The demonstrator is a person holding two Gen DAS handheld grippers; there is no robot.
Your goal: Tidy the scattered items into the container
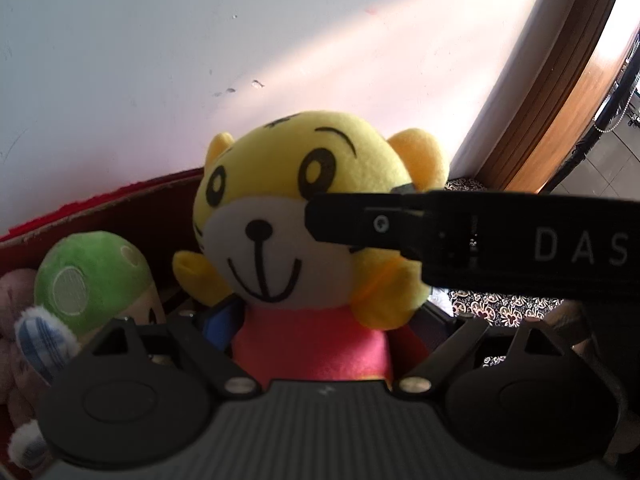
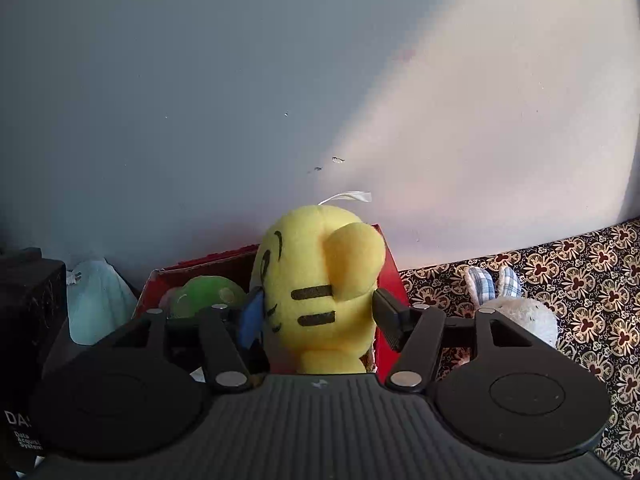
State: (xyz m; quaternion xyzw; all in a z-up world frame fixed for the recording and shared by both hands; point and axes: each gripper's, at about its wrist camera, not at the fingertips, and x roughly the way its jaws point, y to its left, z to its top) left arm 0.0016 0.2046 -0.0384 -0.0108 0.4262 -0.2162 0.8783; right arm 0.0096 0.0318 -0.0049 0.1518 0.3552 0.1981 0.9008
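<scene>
A yellow tiger plush (image 1: 304, 200) in a pink shirt stands upright at the right end of the red box (image 1: 100, 206); its feet are hidden. My left gripper (image 1: 328, 320) is open, its fingers wide on either side of the pink body. My right gripper (image 2: 318, 312) is open around the plush head (image 2: 320, 280): its blue pad (image 2: 252, 316) lies at the face and the black finger (image 2: 390, 320) stands just off the ear side. In the left wrist view that black finger (image 1: 352, 224) crosses in from the right at the cheek.
A green mushroom plush (image 1: 88, 276) and a pink plush (image 1: 12, 320) lie in the box. Right of the box, a white bunny plush (image 2: 516, 312) sits on patterned cloth (image 2: 580, 280). A wall stands close behind, a pale blue bundle (image 2: 96, 300) lies left, and a wooden door frame (image 1: 560, 100) rises at right.
</scene>
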